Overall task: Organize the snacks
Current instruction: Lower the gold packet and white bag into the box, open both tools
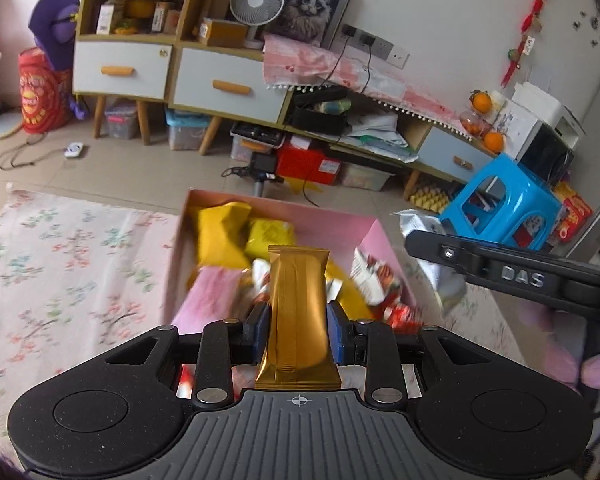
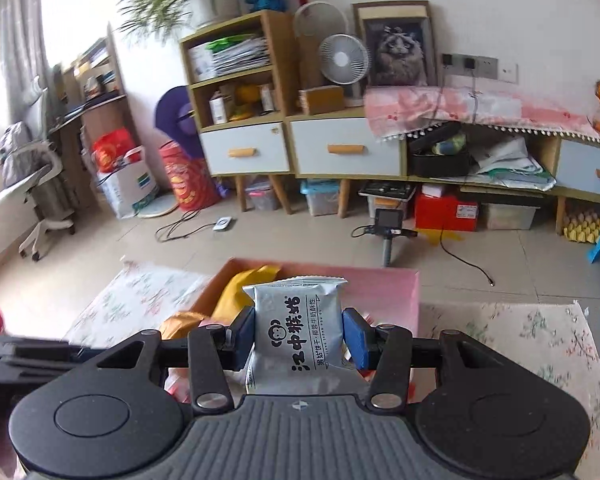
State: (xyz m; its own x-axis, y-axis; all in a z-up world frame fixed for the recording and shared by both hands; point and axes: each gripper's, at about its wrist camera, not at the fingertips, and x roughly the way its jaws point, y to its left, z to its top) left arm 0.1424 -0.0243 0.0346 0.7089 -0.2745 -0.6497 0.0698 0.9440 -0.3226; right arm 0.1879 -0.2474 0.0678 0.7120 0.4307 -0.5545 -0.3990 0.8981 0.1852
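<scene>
My left gripper is shut on a gold foil snack bar, held upright above the near part of a pink box. The box holds several snacks: yellow packets and red-and-white packets. In the right wrist view my right gripper is shut on a silver biscuit packet with black print, above the same pink box. In the left wrist view the right gripper's black body reaches in from the right with the silver packet in it.
The box stands on a floral cloth over the table. Beyond lie a tiled floor, a low cabinet with drawers, a blue plastic stool at the right, cables and a small stand on the floor.
</scene>
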